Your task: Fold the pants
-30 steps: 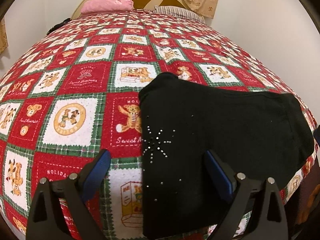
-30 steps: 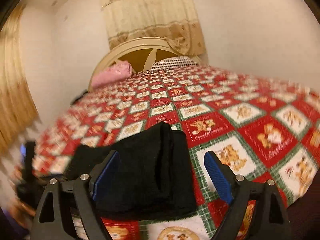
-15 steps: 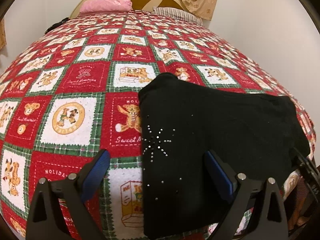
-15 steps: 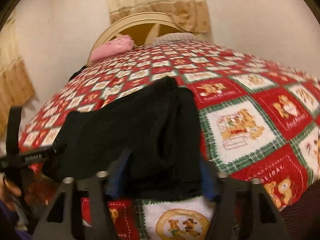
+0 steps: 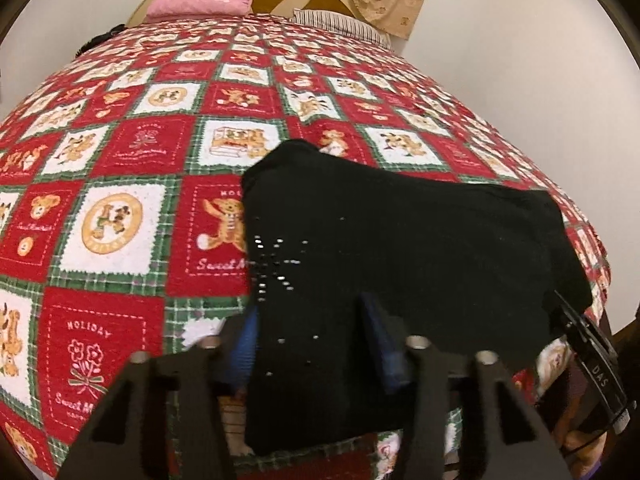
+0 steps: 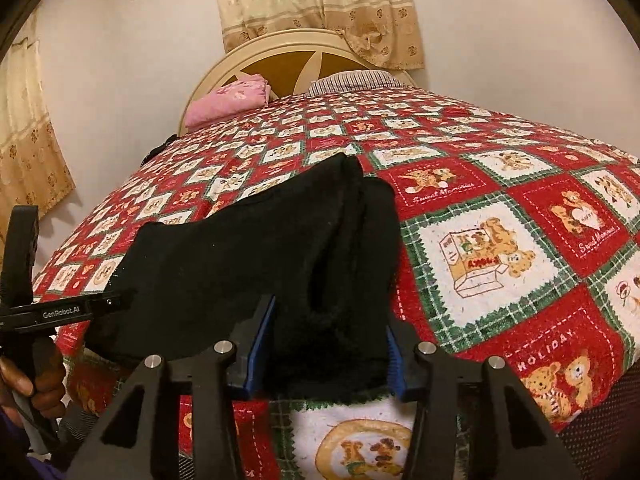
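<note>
— Near the lower edge of both wrist views, over the foot of the bed: that's where the black pants (image 5: 400, 248) lie, already doubled over on the red teddy-bear quilt (image 5: 120, 168), one end hanging a little past the mattress edge.

— And the claws?

— Both have just been closing, with cloth between the pads. The left gripper (image 5: 316, 348) straddles the near end by the sparkly stud pattern (image 5: 276, 264); its blue pads look pressed into the fabric, which bunches up between them. The right gripper (image 6: 326, 344) has the other near end, a thick layered roll of fabric filling the space between its pads, so I'd call that clamped too.

— How will the stuff handle?

— Soft and limp, I'd judge. Light, a knit that sags and drapes, nothing stiff. It won't slip much on that fuzzy quilt, but loose layers could slide apart if only the top one is pinched.

— So where would you take it?

— Right where they are: the two near corners, through every layer, then carry both together toward the far fold in the middle of the frame. The pink pillow (image 6: 228, 100) and headboard (image 6: 288, 56) at the top are well clear.

— Any worry?

— The lower layer staying behind on the quilt. From here I can't tell whether the pads caught it.
</note>
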Demonstrator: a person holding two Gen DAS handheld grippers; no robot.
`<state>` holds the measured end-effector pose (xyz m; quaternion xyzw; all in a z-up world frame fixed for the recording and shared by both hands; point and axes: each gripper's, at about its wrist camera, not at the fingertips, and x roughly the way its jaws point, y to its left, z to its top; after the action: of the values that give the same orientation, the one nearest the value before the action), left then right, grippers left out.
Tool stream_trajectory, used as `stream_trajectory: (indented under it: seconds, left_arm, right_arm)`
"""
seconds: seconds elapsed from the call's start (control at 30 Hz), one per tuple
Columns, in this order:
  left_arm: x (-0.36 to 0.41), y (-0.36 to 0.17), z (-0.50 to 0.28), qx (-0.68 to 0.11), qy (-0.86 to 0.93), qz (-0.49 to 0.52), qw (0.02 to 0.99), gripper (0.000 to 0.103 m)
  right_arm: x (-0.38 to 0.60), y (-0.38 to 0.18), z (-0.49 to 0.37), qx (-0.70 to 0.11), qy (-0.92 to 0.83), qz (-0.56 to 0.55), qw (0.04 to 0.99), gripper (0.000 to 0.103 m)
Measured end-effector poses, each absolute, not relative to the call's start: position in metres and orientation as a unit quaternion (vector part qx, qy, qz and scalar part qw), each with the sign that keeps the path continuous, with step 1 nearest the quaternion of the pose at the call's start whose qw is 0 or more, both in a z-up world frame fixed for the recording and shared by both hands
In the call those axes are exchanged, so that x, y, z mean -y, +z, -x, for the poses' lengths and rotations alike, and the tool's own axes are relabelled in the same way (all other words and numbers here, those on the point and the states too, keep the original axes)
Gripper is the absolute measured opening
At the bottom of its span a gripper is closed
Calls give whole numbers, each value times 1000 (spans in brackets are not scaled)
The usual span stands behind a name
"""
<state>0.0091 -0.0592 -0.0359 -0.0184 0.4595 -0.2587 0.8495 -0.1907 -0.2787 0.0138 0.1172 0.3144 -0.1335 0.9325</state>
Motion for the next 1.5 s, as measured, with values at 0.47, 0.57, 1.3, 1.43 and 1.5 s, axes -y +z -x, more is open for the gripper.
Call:
stream_trajectory:
  seconds: [0.47,0.57,1.3,1.43,1.5]
  left_arm:
    - [58,-7,6,-380,-250,-14,890,11]
    - [47,3,4,-362,-257,2,896,11]
    - [-156,40,-106,-305,-14,33,952,11]
    - [-180,9,-120,-339,27,32,940,11]
    - [-191,-19,-127,-375,39,42,925,11]
  right_arm:
    - [235,47,185,-285,-168,-19,943,36]
    - [218,61,184,-267,-158,1,951,35]
    - [39,68,-36,-249,103,4,963,34]
    - [23,22,-80,-323,126,-11,938,34]
    - [22,-1,-90,-355,112,-2,928,34]
